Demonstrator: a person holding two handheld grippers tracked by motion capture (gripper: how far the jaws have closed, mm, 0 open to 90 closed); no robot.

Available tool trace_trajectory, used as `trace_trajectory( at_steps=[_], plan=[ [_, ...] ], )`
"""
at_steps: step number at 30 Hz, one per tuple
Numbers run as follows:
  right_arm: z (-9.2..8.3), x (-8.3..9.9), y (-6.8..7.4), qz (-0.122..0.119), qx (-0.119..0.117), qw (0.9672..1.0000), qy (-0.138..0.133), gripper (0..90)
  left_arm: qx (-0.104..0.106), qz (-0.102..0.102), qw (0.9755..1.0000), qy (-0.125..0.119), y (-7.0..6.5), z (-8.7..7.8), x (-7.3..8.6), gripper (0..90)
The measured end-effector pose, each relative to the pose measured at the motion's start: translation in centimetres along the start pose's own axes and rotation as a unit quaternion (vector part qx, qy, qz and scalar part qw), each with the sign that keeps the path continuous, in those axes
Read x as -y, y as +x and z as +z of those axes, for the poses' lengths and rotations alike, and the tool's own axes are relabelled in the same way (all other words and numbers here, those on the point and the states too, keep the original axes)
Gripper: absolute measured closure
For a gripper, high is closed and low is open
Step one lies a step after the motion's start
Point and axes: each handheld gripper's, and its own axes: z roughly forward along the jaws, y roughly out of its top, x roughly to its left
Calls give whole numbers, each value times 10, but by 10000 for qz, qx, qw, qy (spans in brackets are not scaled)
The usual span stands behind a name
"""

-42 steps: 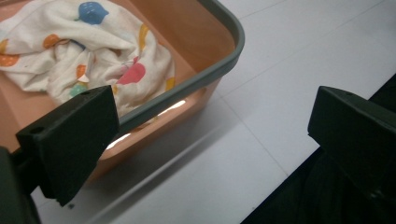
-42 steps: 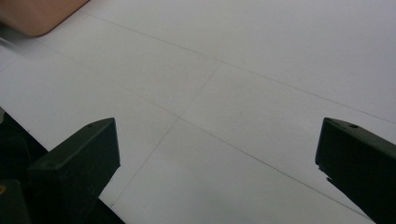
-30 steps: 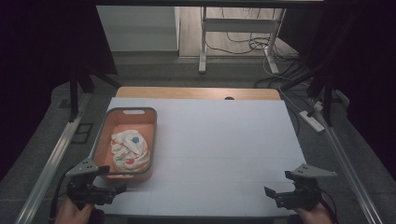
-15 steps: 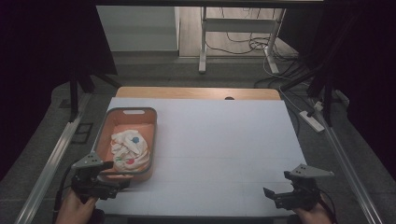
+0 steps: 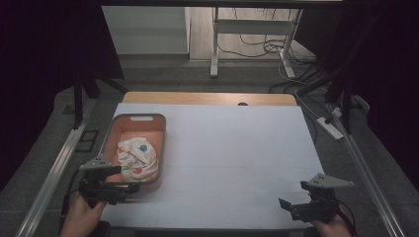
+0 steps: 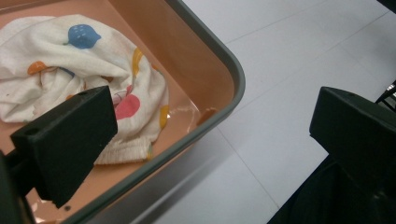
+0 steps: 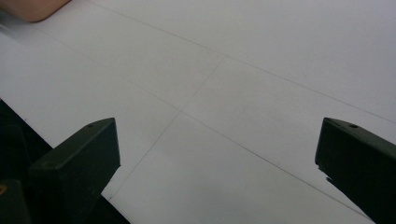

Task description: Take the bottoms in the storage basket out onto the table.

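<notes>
One orange plastic tub with a grey rim [image 5: 109, 142] is counted near the white table's [image 5: 237, 148] left edge, one crumpled white cloth with coloured spots [image 5: 138, 159] inside it, and two black two-jaw grippers along the near edge.

Dim room, dark curtains [image 5: 44, 59] on both sides, white-topped table [image 5: 237, 148] with a wooden far edge, grey floor [image 5: 163, 74], a metal desk frame [image 5: 247, 29] behind, loose cables [image 5: 262, 47] and a power strip [image 5: 330, 127].
</notes>
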Motion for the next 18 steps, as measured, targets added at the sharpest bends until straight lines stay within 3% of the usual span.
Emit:
trace_trajectory(
  at_steps=[11, 18],
  plan=[
    [1, 0, 1, -36, -13, 10000, 49, 4, -57, -211, 9997, 84, 10, 7, -12, 3],
    [1, 0, 1, -43, -27, 10000, 66, 6, 12, -150, 9998, 99, 17, 11, -20, 3]
  ],
)
